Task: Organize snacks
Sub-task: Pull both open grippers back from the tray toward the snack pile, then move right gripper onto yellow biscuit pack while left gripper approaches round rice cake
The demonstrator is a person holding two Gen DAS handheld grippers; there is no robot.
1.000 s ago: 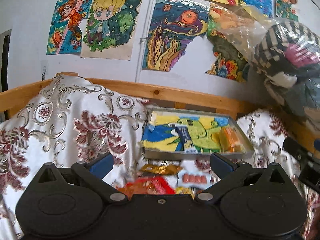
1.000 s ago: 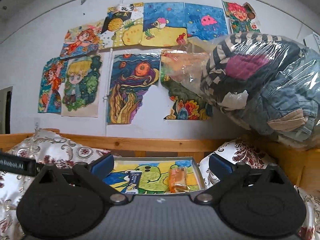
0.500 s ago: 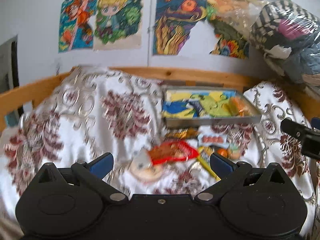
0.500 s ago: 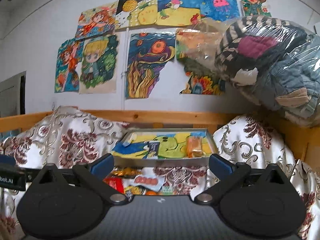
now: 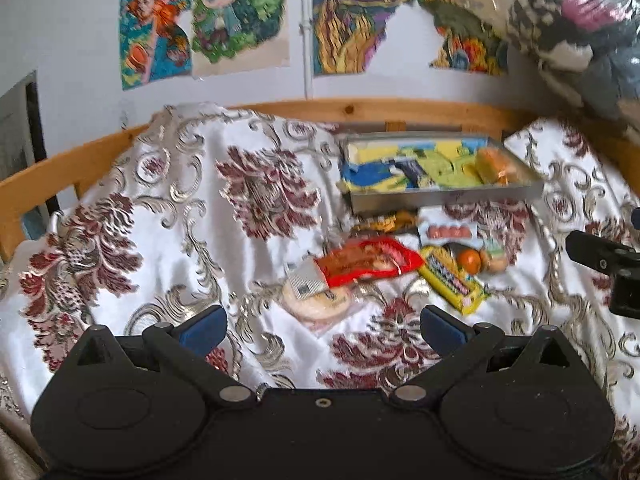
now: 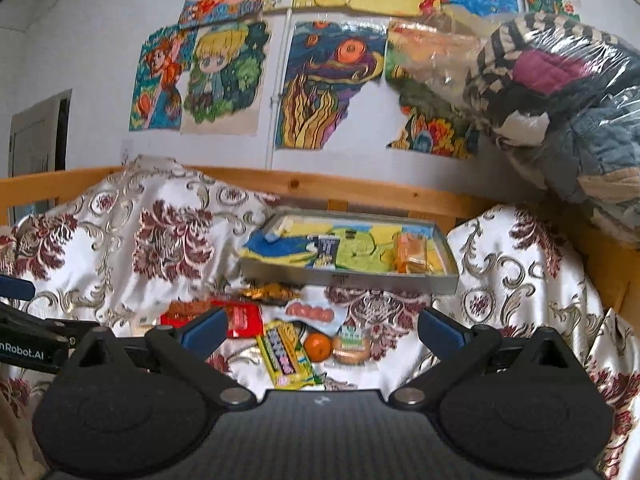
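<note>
Snacks lie scattered on a floral bedspread, just short of a metal tray already holding an orange packet. Both tools hover empty above the cloth, jaws spread wide. Left gripper looks straight ahead at a round pastry and, overlapping it, a red packet lying crosswise. Right gripper frames a yellow candy box, long axis running away from the fingers, beside an orange. Each tool is pitched slightly downward. The left looks nearer the red packet, the right nearer the box.
</note>
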